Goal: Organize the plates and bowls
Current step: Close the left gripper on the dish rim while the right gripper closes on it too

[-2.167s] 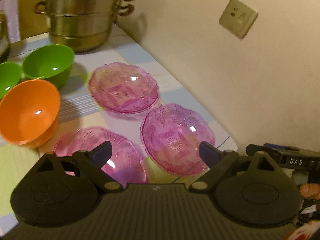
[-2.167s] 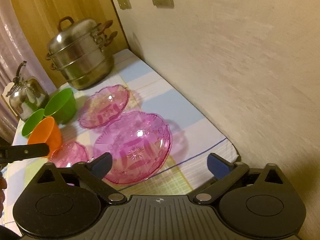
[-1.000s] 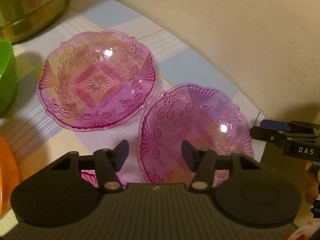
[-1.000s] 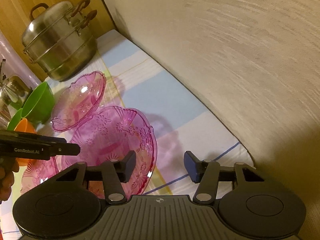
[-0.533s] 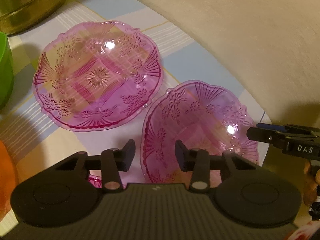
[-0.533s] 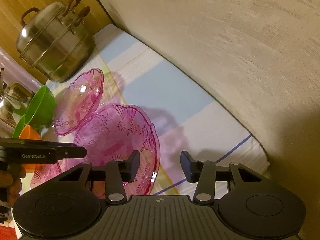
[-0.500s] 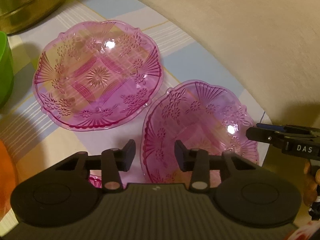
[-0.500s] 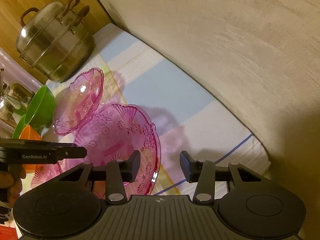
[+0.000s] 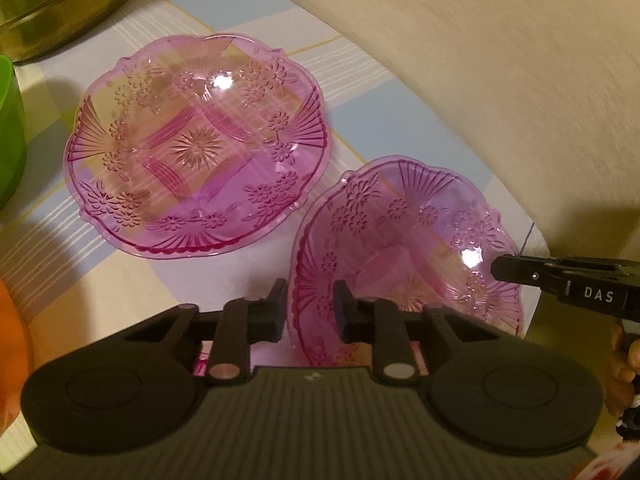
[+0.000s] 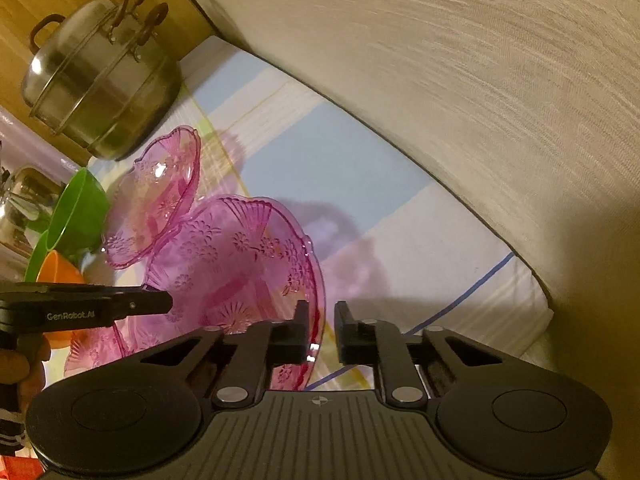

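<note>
Pink glass: the near plate [image 9: 404, 248] sits tilted on the checked worktop [image 9: 224, 280], just beside a second pink plate [image 9: 196, 144]. My left hand-held gripper [image 9: 310, 312] has just been closing and now clamps the plate's left rim. My right hand-held gripper [image 10: 320, 330] has closed too, pinching the opposite rim. Behind stand a green bowl [image 10: 80, 210] and a steel steamer pot [image 10: 100, 76].

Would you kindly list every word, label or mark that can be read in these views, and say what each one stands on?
"DAS": white letters on the side of the right gripper, seen from the left wrist.
"GenRobot.AI": pale letters on the side of the left gripper, seen from the right wrist.
Small emblem on each camera mount's front edge: too small to read.
</note>
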Tool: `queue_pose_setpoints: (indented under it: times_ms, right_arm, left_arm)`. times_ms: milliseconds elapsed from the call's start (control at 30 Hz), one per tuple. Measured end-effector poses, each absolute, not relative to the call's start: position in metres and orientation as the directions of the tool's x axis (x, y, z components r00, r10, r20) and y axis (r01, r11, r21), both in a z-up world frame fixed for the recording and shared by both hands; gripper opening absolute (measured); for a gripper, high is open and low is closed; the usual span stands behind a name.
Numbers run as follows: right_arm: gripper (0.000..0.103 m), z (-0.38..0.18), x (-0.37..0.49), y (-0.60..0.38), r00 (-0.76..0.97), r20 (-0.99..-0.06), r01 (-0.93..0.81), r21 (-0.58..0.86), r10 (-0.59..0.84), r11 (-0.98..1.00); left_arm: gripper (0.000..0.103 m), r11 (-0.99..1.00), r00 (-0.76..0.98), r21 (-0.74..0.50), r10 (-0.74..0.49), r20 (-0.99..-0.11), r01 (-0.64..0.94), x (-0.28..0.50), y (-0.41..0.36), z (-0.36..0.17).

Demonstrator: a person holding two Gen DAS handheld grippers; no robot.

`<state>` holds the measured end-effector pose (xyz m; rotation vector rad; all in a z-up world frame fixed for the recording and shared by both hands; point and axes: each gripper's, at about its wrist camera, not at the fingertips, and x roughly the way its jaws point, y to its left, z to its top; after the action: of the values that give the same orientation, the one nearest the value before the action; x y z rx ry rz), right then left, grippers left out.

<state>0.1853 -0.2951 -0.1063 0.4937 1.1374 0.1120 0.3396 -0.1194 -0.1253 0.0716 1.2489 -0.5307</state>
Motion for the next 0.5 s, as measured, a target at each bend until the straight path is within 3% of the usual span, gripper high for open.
queue_pose_setpoints:
  times_ms: [167, 500]
  right_arm:
    - [0.007, -0.104, 0.185, -0.291, 0.426, -0.846, 0.159, 0.417, 0.319, 0.895]
    - [0.006, -0.092, 0.185, -0.293, 0.445, -0.840, 0.156, 0.414, 0.311, 0.897]
  left_arm:
    - [0.013, 0.883, 0.217, -0.214, -0.326, -0.920, 0.417, 0.339, -0.120, -0.126]
    - [0.012, 0.884, 0.238, -0.224, -0.340, -0.910, 0.410, 0.338, -0.119, -0.112]
